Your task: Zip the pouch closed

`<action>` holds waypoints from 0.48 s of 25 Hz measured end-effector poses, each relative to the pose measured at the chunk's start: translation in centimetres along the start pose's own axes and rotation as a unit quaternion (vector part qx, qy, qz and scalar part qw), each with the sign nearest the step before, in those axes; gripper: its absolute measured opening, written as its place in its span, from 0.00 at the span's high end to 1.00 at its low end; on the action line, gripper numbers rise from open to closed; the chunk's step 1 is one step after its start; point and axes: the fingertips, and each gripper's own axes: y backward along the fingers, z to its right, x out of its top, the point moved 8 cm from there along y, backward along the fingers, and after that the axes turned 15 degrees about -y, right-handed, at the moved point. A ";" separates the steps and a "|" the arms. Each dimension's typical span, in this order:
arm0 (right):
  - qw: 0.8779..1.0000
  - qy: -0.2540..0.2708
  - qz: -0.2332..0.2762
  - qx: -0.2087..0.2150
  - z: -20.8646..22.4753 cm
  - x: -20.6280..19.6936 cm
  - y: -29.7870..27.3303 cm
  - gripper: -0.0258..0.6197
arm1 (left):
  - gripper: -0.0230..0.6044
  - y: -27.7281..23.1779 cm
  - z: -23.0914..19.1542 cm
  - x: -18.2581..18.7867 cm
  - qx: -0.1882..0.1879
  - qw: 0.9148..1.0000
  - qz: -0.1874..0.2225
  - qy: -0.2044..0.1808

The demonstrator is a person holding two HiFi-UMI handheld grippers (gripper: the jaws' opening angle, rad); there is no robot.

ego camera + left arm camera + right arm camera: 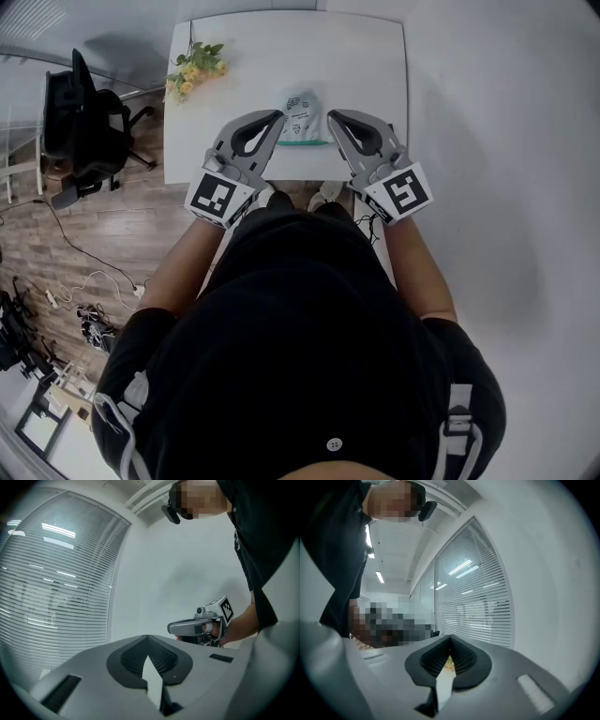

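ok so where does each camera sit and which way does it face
Head view: on the person's head, looking steeply down at table and pouch; torso, forearms, left tool, right tool show.
Left gripper view: on the left tool, looking along its shut jaws at blinds; torso shows.
Right gripper view: on the right tool, looking along its shut jaws at blinds; torso shows.
Shared: right tool, in head and left gripper views.

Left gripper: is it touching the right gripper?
Apart. The head view shows the left gripper and right gripper with the pouch showing in the gap between their tips; the left gripper view shows the right gripper well off.
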 end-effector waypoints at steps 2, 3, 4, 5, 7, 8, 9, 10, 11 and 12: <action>1.000 0.003 0.003 -0.001 0.1 0.2 0.0 0.95 | 0.95 -0.2 0.0 0.2 0.001 1.000 0.005 -0.001; 1.000 0.005 0.004 -0.001 0.0 0.3 -0.1 0.95 | 0.95 -0.2 -0.1 0.2 0.001 1.000 0.006 0.000; 1.000 0.006 0.007 -0.001 -0.1 0.5 -0.2 0.95 | 0.95 -0.2 -0.2 0.3 0.002 1.000 0.007 0.002; 1.000 0.007 0.009 -0.001 -0.2 0.7 -0.3 0.95 | 0.95 -0.3 -0.3 0.4 0.003 1.000 0.007 0.002; 1.000 0.011 0.007 -0.003 -0.1 0.6 -0.2 0.95 | 0.95 -0.4 -0.4 0.5 0.006 1.000 0.008 0.003; 1.000 0.012 0.006 -0.004 0.0 0.5 -0.2 0.95 | 0.95 -0.5 -0.4 0.5 0.007 1.000 0.008 0.003; 1.000 0.012 0.006 -0.005 0.1 0.5 -0.2 0.95 | 0.95 -0.5 -0.4 0.5 0.008 1.000 0.008 0.002; 1.000 0.013 0.006 -0.006 0.1 0.5 -0.2 0.95 | 0.95 -0.5 -0.5 0.5 0.008 1.000 0.008 0.001; 1.000 0.013 0.005 -0.006 0.1 0.5 -0.3 0.95 | 0.95 -0.6 -0.5 0.6 0.008 1.000 0.009 -0.001; 1.000 0.012 0.005 -0.007 0.1 0.5 -0.3 0.95 | 0.95 -0.6 -0.5 0.6 0.007 1.000 0.009 -0.002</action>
